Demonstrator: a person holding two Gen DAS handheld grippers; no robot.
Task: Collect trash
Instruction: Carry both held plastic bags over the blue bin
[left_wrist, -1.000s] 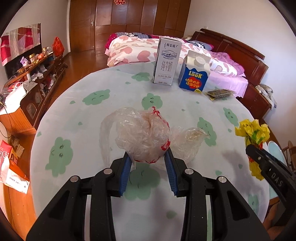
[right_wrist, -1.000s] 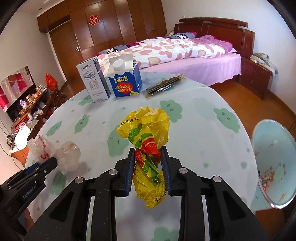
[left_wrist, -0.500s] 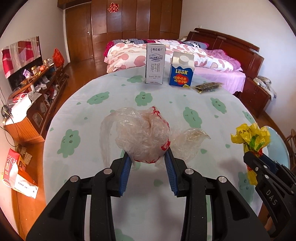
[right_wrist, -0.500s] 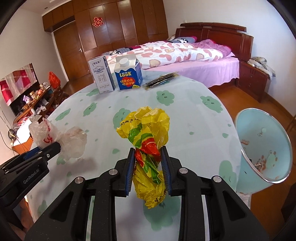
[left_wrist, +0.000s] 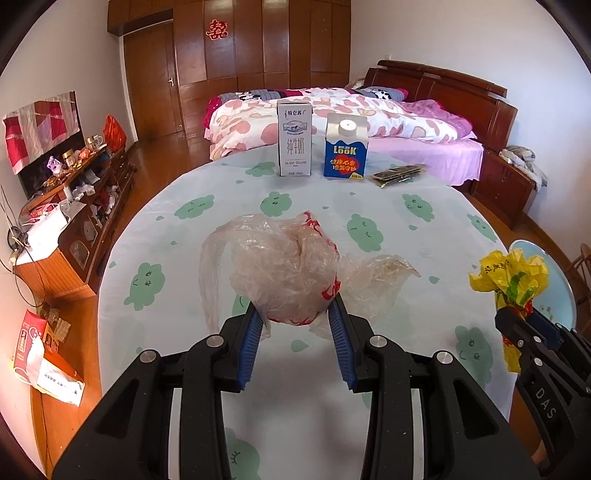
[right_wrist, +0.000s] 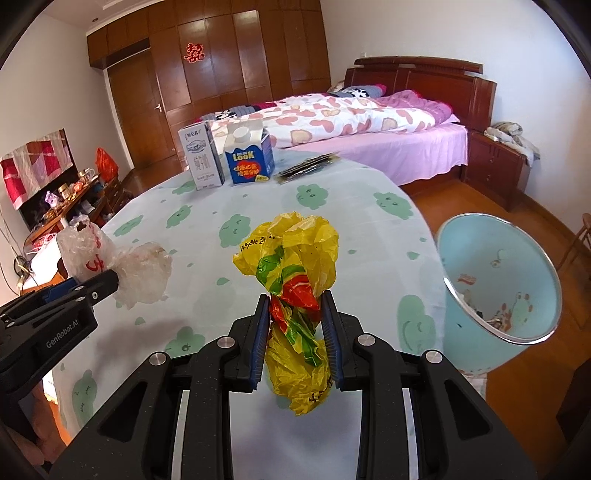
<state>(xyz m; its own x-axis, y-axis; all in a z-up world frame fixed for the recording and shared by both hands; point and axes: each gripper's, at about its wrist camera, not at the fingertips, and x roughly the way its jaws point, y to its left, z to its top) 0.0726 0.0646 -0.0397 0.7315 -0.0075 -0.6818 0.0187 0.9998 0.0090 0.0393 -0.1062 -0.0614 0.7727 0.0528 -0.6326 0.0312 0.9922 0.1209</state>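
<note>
My left gripper (left_wrist: 296, 317) is shut on a crumpled clear plastic bag (left_wrist: 284, 266) with red print, held above the round table (left_wrist: 177, 236). The same bag (right_wrist: 110, 258) shows at the left of the right wrist view, in the left gripper (right_wrist: 107, 282). My right gripper (right_wrist: 295, 306) is shut on a crumpled yellow plastic bag (right_wrist: 295, 258) with green and red print, also lifted off the table. The yellow bag (left_wrist: 511, 275) and right gripper (left_wrist: 517, 317) appear at the right edge of the left wrist view. A light blue trash bin (right_wrist: 498, 280) with some litter inside stands on the floor, right of the table.
At the table's far side stand a white milk carton (left_wrist: 294, 144) and a blue carton (left_wrist: 346, 149), with a dark flat packet (left_wrist: 397, 173) beside them. A bed (right_wrist: 369, 125) lies beyond. A cluttered low cabinet (left_wrist: 74, 206) lines the left wall.
Both grippers have drawn back from the cartons toward the table's near edge with their bags. The trash bin has come fully into the right wrist view.
</note>
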